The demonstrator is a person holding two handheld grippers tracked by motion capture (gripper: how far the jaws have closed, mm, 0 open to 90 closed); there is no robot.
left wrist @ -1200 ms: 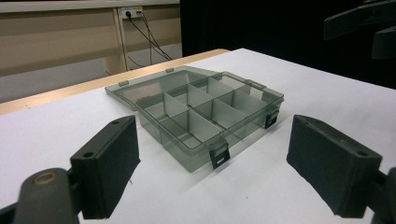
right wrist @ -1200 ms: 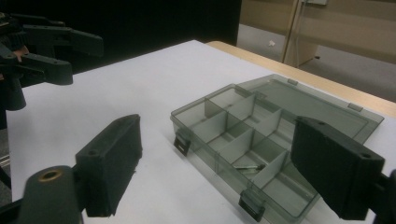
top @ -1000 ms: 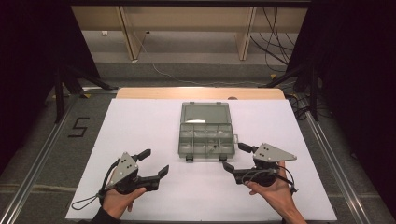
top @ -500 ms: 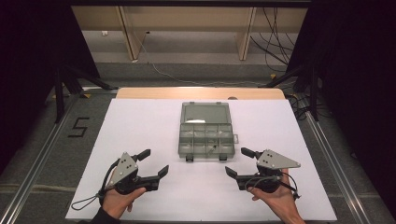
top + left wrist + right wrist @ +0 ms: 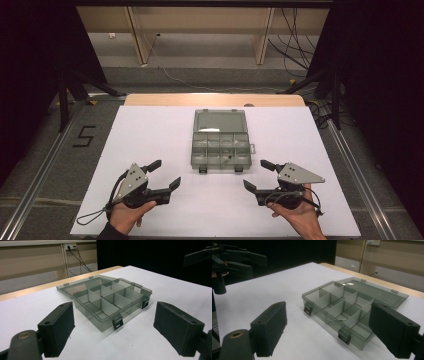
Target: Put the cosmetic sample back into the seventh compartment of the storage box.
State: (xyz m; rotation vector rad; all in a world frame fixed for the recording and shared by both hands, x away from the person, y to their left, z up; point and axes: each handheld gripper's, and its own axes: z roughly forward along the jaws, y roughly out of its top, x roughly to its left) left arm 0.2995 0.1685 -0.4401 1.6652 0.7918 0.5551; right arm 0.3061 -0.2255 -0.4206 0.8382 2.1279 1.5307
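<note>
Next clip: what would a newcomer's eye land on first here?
The clear grey compartment box draws the eye, lying open at the middle of the white table with its lid flat behind it and two dark latches on the near edge. Flanking it nearer the person, the left claw and right claw both sit open and empty, pointed toward the box.

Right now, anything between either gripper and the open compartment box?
Nothing visible. Bare white table lies between the left gripper and the compartment box, and between the right gripper and it. Both grippers are open, empty, and point at the box's latch side.
</note>
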